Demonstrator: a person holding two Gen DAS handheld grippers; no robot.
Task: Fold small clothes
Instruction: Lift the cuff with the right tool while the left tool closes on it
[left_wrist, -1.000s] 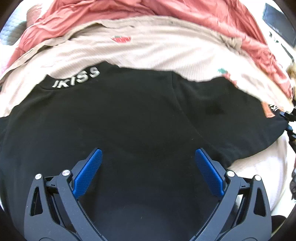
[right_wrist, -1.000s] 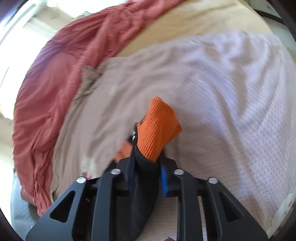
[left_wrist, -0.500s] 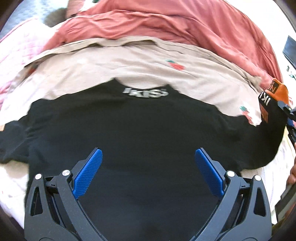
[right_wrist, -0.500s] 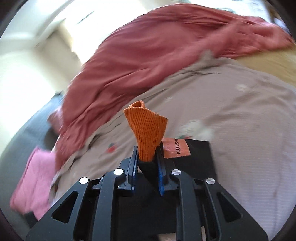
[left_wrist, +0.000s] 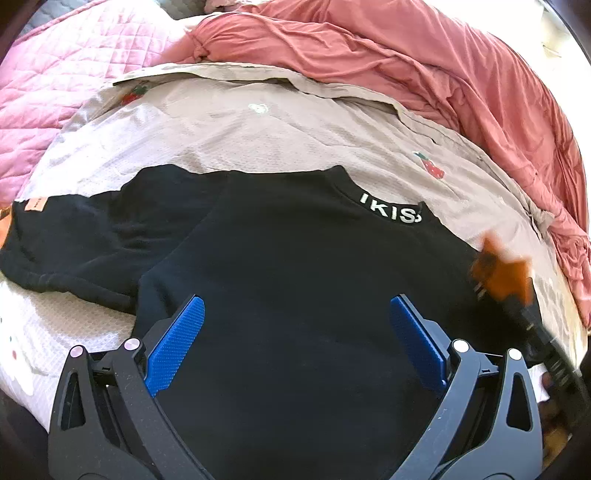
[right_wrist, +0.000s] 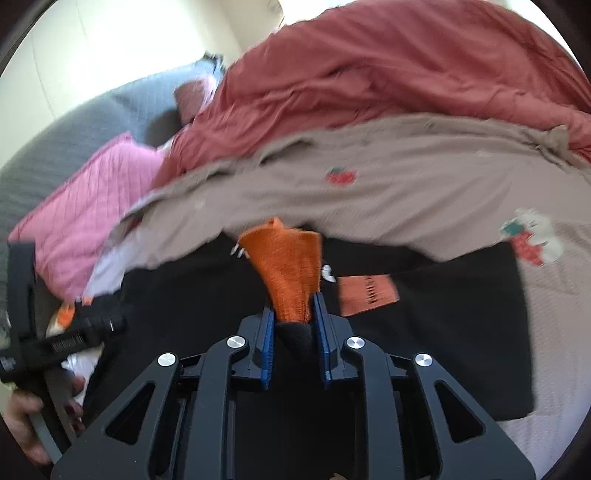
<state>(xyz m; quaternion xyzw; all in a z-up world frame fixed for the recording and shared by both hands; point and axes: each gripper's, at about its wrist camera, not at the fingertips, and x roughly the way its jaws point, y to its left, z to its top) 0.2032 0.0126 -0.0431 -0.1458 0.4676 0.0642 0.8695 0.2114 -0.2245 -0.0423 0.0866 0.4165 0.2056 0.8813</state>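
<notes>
A small black long-sleeved top (left_wrist: 295, 280) with white letters at the collar lies flat on the bed. Its left sleeve (left_wrist: 92, 240), with an orange cuff and patch, stretches out to the left. My left gripper (left_wrist: 295, 332) is open and empty, hovering over the top's body. My right gripper (right_wrist: 293, 325) is shut on the orange cuff (right_wrist: 288, 273) of the right sleeve, holding it over the top's body; the cuff also shows blurred in the left wrist view (left_wrist: 502, 273). An orange patch (right_wrist: 367, 295) sits on that sleeve.
A beige sheet with strawberry prints (left_wrist: 277, 136) covers the bed under the top. A rumpled red duvet (left_wrist: 424, 74) lies behind it, a pink quilted blanket (left_wrist: 66, 81) at back left. The left gripper's handle and a hand (right_wrist: 44, 369) show in the right wrist view.
My right gripper has carried the orange cuff inward from the side over the black top, folding the sleeve across. My left gripper's view has swung, bringing the left sleeve into sight; it stays open.
</notes>
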